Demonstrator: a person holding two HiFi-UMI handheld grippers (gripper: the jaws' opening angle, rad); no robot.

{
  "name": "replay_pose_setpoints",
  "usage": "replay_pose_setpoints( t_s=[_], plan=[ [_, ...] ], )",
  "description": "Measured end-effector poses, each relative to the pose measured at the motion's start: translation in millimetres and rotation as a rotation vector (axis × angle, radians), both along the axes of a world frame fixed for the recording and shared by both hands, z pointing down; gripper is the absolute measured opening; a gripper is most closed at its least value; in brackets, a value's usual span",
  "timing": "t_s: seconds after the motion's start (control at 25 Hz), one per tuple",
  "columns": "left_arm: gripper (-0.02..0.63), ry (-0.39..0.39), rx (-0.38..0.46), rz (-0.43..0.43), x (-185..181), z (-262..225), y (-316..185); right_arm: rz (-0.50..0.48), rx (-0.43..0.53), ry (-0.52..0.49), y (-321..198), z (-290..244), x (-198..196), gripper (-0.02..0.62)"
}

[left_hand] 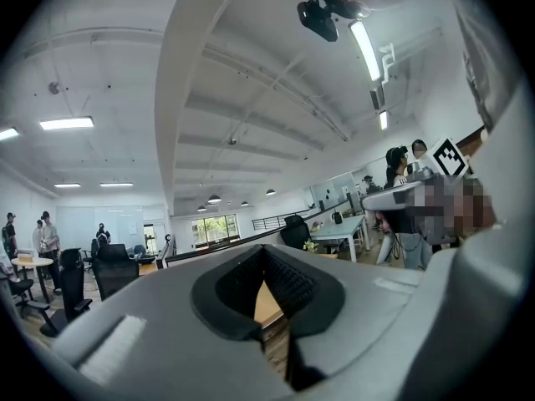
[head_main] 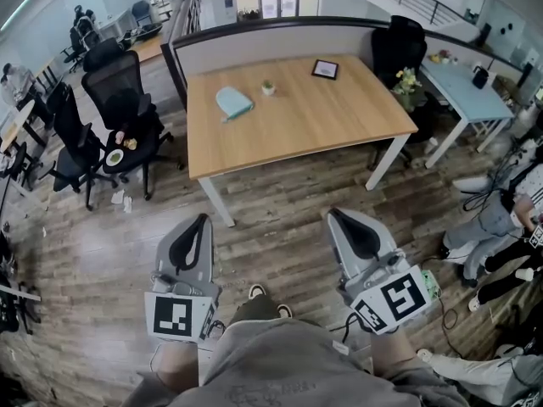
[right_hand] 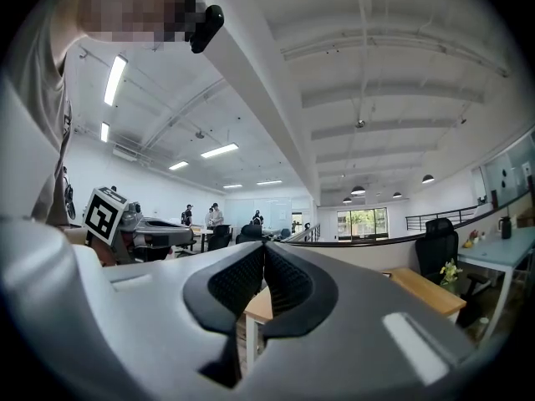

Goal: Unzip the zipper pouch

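left gripper (head_main: 200, 221) closed, empty | right gripper (head_main: 336, 215) closed, empty | head view only: pale-blue pouch (head_main: 233, 103), probably, on table (head_main: 331, 121)

left tool (head_main: 200, 220) and right tool (head_main: 334, 215) side by side, apparently level, jaws together, both empty

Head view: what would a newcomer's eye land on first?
The two grey tools low in the foreground, left tool and right tool, both shut and empty, held well short of the table. Beyond them the wooden table stands out, with the light-blue zipper pouch lying on its left part, untouched.
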State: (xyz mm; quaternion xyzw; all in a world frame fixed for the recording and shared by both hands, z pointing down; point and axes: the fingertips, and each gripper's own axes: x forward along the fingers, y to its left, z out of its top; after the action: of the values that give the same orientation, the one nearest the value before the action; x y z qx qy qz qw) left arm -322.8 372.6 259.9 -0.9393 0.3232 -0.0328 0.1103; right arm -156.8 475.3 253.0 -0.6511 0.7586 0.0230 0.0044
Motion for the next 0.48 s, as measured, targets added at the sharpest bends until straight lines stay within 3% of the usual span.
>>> replay_pose_setpoints(
  t_s=[0.24,0.28,0.32,0.36,0.48],
  plan=[
    [0.003,0.058,0.016,-0.029,2.6,-8.9,-21.7,0.0,0.035,-0.013,-15.3,-7.1,10.7,0.035],
    [0.039,0.066,0.01,-0.034,3.8,-7.3,-27.5,0.006,0.037,-0.01,-19.9,-6.2,12.9,0.08],
    [0.12,0.068,0.002,-0.034,5.9,-4.8,-33.3,0.012,0.036,-0.008,-24.6,-5.0,15.1,0.126],
    [0.153,0.067,-0.004,-0.032,8.5,-2.3,-39.1,0.017,0.033,-0.006,-29.5,-3.4,17.2,0.14],
    [0.156,0.058,-0.003,-0.031,18.0,2.3,-56.7,0.029,0.022,-0.008,-45.5,1.4,26.1,0.141]
  ],
)
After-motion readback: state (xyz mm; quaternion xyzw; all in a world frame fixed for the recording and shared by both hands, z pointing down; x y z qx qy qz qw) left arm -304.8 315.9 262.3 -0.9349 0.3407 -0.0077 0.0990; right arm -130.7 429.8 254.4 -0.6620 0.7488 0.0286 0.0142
